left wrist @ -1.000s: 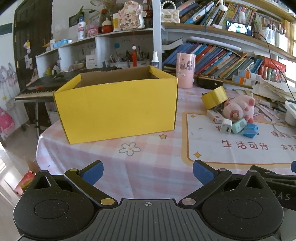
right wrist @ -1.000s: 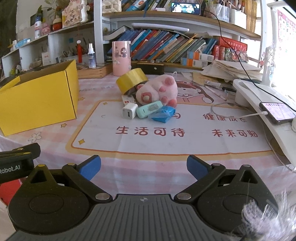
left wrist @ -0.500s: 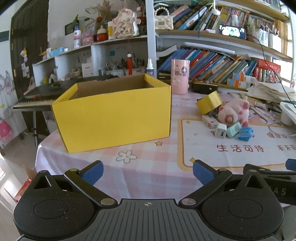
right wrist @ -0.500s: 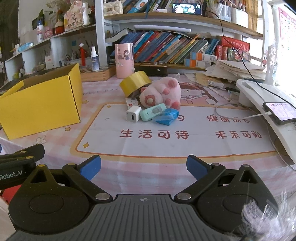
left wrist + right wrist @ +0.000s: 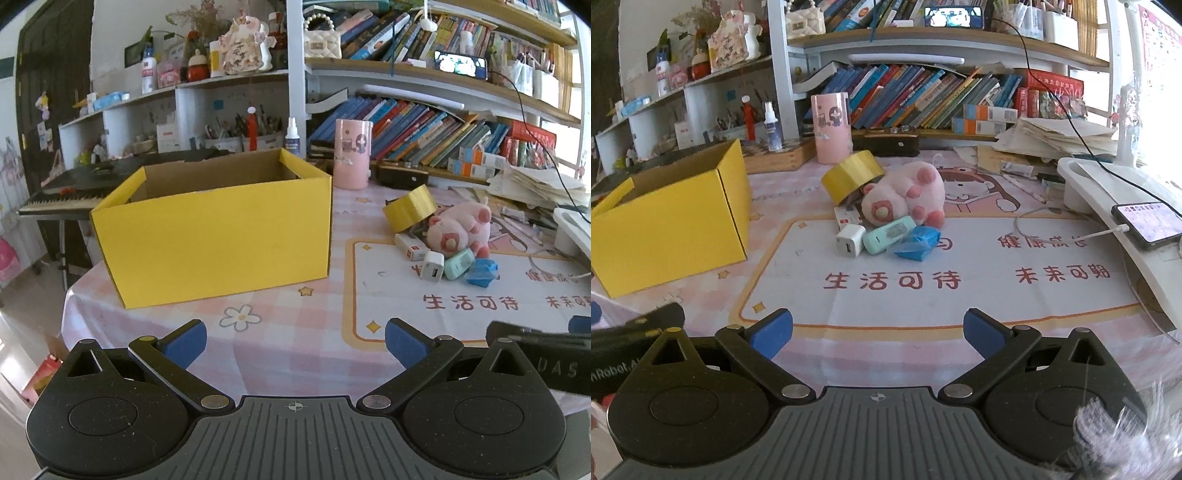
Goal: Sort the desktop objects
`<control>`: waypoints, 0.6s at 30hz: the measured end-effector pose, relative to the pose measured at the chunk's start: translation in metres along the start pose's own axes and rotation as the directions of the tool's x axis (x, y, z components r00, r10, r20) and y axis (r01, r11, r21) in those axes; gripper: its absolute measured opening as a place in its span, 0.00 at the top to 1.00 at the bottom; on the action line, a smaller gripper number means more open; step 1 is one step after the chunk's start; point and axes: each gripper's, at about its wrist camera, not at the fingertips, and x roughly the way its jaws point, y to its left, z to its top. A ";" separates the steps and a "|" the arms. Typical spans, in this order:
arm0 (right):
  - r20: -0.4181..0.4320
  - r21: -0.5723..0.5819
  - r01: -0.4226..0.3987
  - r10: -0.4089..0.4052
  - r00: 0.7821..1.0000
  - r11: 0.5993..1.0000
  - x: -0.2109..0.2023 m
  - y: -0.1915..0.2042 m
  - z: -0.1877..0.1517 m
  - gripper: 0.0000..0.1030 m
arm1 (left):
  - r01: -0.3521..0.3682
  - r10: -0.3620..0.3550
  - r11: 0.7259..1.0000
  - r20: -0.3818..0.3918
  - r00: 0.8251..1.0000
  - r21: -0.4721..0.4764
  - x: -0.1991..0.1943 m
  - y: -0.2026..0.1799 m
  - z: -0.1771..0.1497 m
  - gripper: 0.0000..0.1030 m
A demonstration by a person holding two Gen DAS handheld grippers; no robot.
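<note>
An open yellow cardboard box [image 5: 221,232] [image 5: 668,221] stands on the left of the table. Right of it lies a cluster: a yellow tape roll [image 5: 853,175] [image 5: 410,208], a pink plush pig [image 5: 908,195] [image 5: 460,225], a white charger cube [image 5: 849,240] [image 5: 432,266], a mint green device [image 5: 888,234] [image 5: 458,263], a blue crumpled item [image 5: 918,242] [image 5: 480,271] and a small white box [image 5: 410,246]. My left gripper [image 5: 293,338] is open near the table's front edge, facing the box. My right gripper [image 5: 878,326] is open, well short of the cluster, with nothing between its fingers.
A pink cylinder [image 5: 830,127] stands behind the cluster, before shelves of books [image 5: 923,96]. A white stand [image 5: 1115,206] with a charging phone [image 5: 1148,223] borders the right side. A paper stack [image 5: 1052,136] lies at the back right. A keyboard [image 5: 59,195] sits left of the table.
Both grippers have lifted and tilted a little, so the box and the cluster sit slightly lower and farther in view. Nothing was grasped; both stay open.
</note>
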 end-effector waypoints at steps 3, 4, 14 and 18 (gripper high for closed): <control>-0.007 -0.019 0.013 -0.013 1.000 1.000 0.001 -0.002 -0.002 0.03 | -0.017 0.017 1.000 -0.003 1.000 0.013 0.003 -0.003 0.002 0.00; -0.009 -0.019 0.014 -0.014 1.000 1.000 0.002 -0.003 -0.002 0.03 | -0.022 0.022 1.000 -0.007 1.000 0.013 0.005 -0.004 0.002 0.00; -0.031 -0.031 0.006 -0.007 1.000 0.999 0.017 -0.012 0.006 0.03 | -0.058 0.058 0.998 -0.033 0.998 0.004 0.017 -0.012 0.008 0.00; -0.038 -0.032 -0.003 0.002 0.999 0.999 0.025 -0.017 0.012 0.03 | -0.061 0.060 0.998 -0.034 0.998 -0.010 0.023 -0.016 0.012 0.00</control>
